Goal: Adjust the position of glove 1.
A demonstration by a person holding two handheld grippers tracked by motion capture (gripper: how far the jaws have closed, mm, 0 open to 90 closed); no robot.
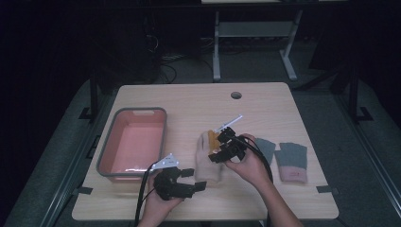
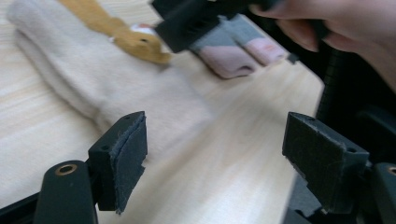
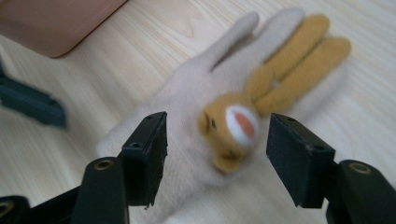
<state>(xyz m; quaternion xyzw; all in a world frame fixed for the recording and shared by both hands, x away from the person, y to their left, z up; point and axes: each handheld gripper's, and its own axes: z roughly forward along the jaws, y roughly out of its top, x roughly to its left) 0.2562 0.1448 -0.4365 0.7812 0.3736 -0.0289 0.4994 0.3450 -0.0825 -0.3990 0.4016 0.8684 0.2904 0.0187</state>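
The jaws of the right gripper stand wide apart with nothing pressed between them, just above a cream glove with a yellow animal face, which lies flat on the worktop in the middle of the high view. The jaws of the left gripper are also wide open and hold nothing, near the glove's cuff at the lower centre of that view. To the left stands a grey tub with pink inside, and at the right lie two grey and pink gloves.
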